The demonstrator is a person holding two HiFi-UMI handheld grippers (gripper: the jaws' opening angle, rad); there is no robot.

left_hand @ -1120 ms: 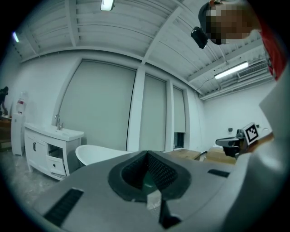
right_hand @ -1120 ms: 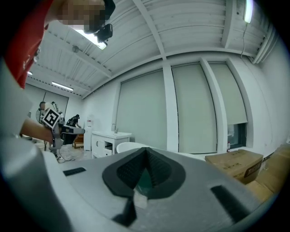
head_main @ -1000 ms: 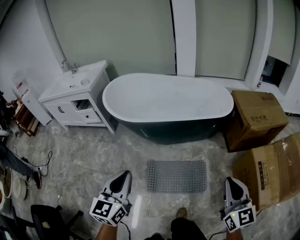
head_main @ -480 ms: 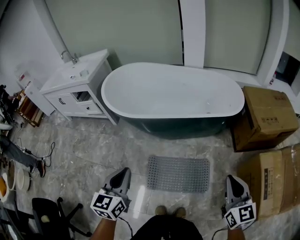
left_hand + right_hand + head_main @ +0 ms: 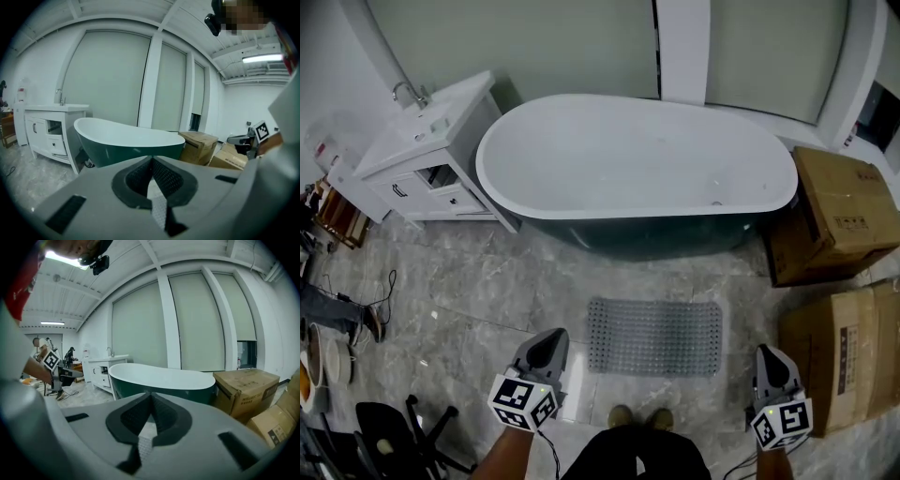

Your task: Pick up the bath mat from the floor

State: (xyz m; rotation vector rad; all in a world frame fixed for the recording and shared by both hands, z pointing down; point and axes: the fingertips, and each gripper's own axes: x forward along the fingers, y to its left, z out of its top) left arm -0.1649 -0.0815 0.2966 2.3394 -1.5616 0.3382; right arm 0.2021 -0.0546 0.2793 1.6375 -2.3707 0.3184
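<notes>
While the bath mat (image 5: pixel 654 337) lies ahead, left tool (image 5: pixel 552 337) and right tool (image 5: pixel 770 354) hover closed, seemingly empty.

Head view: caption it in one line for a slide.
Shut left gripper and right gripper flank the grey bath mat lying flat on the marble floor before a bathtub.

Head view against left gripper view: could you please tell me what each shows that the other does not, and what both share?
Only the head view: the mat lying flat on the floor before the tub, with the person's shoes just short of it. Only the left gripper view: the left gripper with its jaws shut and nothing between them, and a ceiling lamp. Both: the tub, the vanity and the boxes.
</notes>
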